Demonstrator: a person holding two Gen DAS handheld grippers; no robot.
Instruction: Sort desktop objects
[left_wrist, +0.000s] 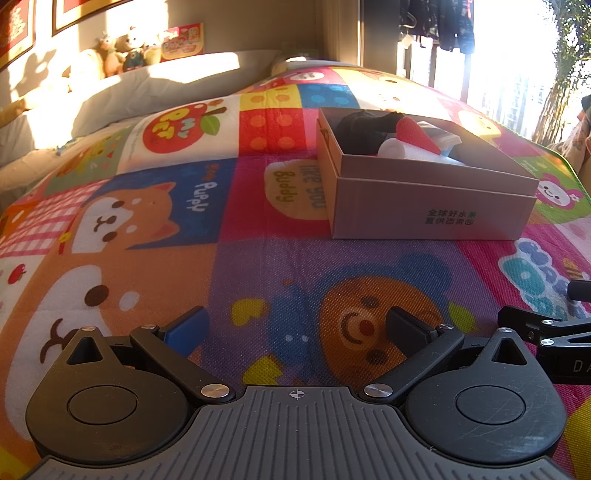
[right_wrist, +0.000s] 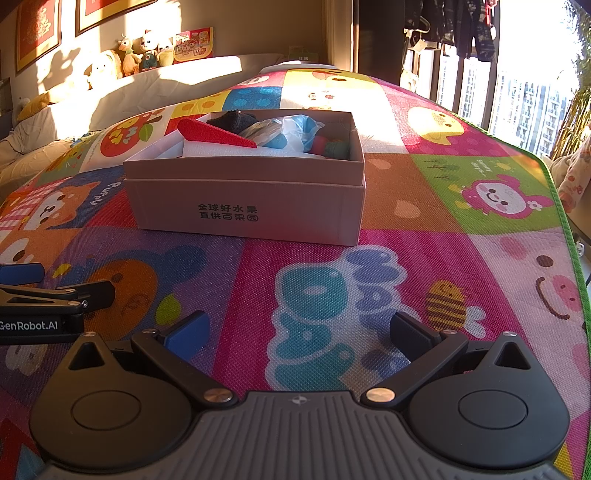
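A tan cardboard box (left_wrist: 424, 206) (right_wrist: 243, 206) stands on the colourful cartoon mat (left_wrist: 258, 258) (right_wrist: 424, 236). Inside it lie a red wedge (left_wrist: 417, 134) (right_wrist: 216, 134), a black cloth item (left_wrist: 364, 127) (right_wrist: 232, 119), a white foam roll (left_wrist: 410, 151) and blue and green pieces (right_wrist: 295, 136). My left gripper (left_wrist: 295, 325) hovers open over the mat, short of the box, nothing between its fingers. My right gripper (right_wrist: 297, 328) is open too, in front of the box and a little right of it. Each gripper shows at the other view's edge.
The mat's green border (right_wrist: 557, 206) marks its right edge. Pillows (left_wrist: 147, 85) and plush toys (right_wrist: 144, 55) line the wall at the back left. Windows with hanging clothes (right_wrist: 465, 26) stand at the back right. Bare mat lies between both grippers and the box.
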